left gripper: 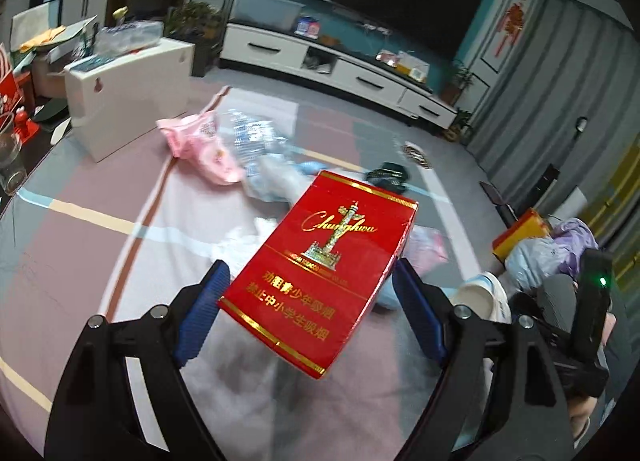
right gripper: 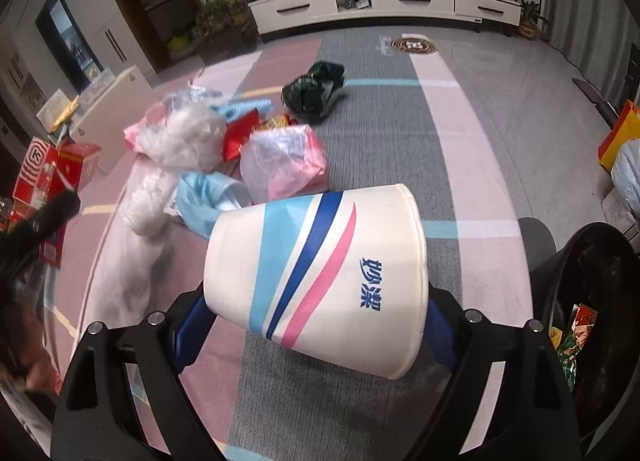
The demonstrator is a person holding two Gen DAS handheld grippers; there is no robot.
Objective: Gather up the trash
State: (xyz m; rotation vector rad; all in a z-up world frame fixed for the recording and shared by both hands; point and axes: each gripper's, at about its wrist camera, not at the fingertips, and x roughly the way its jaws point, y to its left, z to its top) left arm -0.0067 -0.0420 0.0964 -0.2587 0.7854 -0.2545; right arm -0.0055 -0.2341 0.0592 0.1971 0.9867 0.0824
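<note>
A red cigarette box [left gripper: 340, 229] with gold print hangs above the carpet, and my left gripper [left gripper: 310, 273] is shut on its lower end. A white paper cup [right gripper: 320, 261] with blue and pink stripes lies sideways between the blue pads of my right gripper [right gripper: 318, 297], which is shut on it. On the carpet beyond lies a trash pile: a pink bag [right gripper: 284, 165], white crumpled tissue [right gripper: 180, 141], a blue mask [right gripper: 208, 201], a dark green wrapper [right gripper: 314, 89] and a crushed clear bottle [left gripper: 252, 137]. A black bin [right gripper: 580, 301] holding wrappers stands at the right.
A white low cabinet [left gripper: 128, 89] stands left of the pile and a white TV stand [left gripper: 340, 61] runs along the far wall. Red boxes [right gripper: 44, 177] sit at the left. A yellow bag [left gripper: 520, 233] and plastic bags sit at the right, with grey curtains behind.
</note>
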